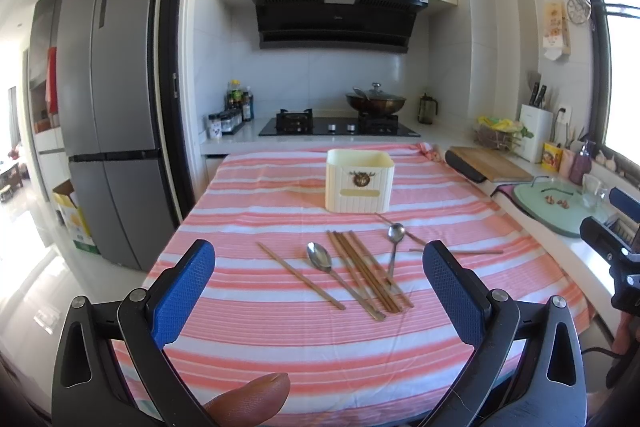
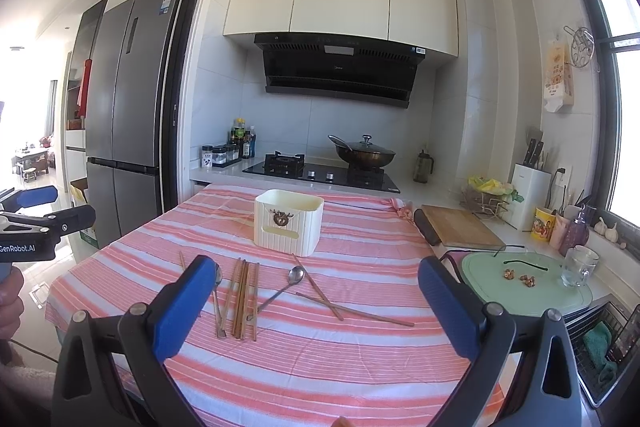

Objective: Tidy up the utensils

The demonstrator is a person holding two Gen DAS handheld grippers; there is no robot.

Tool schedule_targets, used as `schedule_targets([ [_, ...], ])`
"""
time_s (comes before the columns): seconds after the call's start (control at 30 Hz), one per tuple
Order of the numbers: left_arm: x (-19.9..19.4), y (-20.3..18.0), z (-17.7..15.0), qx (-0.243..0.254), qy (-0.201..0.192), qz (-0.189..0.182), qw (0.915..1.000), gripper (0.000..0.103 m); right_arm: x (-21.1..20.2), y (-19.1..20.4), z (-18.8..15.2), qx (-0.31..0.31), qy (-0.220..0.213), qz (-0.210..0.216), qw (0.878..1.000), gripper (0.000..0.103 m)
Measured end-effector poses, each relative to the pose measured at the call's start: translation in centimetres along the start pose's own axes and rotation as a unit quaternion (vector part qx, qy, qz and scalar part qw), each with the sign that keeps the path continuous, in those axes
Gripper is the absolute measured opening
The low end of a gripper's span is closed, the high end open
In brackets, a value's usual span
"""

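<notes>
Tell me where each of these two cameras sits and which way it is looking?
Left wrist: rides the left gripper, facing the stove across the striped table; its blue fingers and a fingertip show.
Right wrist: rides the right gripper, facing the same way from further right; the left gripper shows at its left edge.
Shared: cream holder, chopsticks, spoons.
</notes>
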State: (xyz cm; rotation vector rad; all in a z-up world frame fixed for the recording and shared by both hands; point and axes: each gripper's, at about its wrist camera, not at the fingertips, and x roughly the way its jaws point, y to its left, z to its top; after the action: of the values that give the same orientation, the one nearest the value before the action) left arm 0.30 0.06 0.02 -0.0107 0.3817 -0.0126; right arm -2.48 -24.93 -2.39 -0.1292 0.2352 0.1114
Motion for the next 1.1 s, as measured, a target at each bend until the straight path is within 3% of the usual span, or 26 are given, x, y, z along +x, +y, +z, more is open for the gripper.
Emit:
schedule_targets([
  [1.1,0.42,-0.20,-0.40,-0.004,0.007,-0.003,1.0000,0.103,0.08,-0.03,-0.36,0.000,0.004,0.000,1.000,0.103],
])
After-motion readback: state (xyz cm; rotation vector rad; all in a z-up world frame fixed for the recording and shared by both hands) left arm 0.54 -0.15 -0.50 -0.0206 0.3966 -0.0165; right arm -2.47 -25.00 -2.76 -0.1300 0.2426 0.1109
